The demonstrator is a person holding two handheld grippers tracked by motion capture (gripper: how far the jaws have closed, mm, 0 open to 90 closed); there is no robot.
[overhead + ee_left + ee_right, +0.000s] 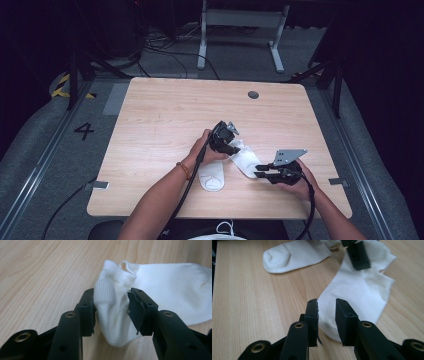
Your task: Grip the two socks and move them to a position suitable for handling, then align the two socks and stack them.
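on the near half of the worktop (pixel 165 107) i have two white socks laid out, and the job in hand looks like pairing or folding them. the nearer sock (pixel 212 176) lies flat by my left forearm, toe toward me, and nothing holds it. the second sock (pixel 246 161) stretches at a slant between my two claws, lying on the wood.

my left claw (pixel 111 307) has the ribbed cuff of that second sock bunched between its pads; the fabric touches both pads, so i read it as a grip on the cuff, though a loose one.

my right claw (pixel 326 315) sits at the toe end of the same sock. the toe lies in the gap between the pads, but i see space on either side of the cloth, so i judge this claw open around it, not yet pinching.

as i see it, the work is early: one end is taken, the other is only lined up. left to do: close on the toe, lift or fold the sock, and bring it onto its mate.
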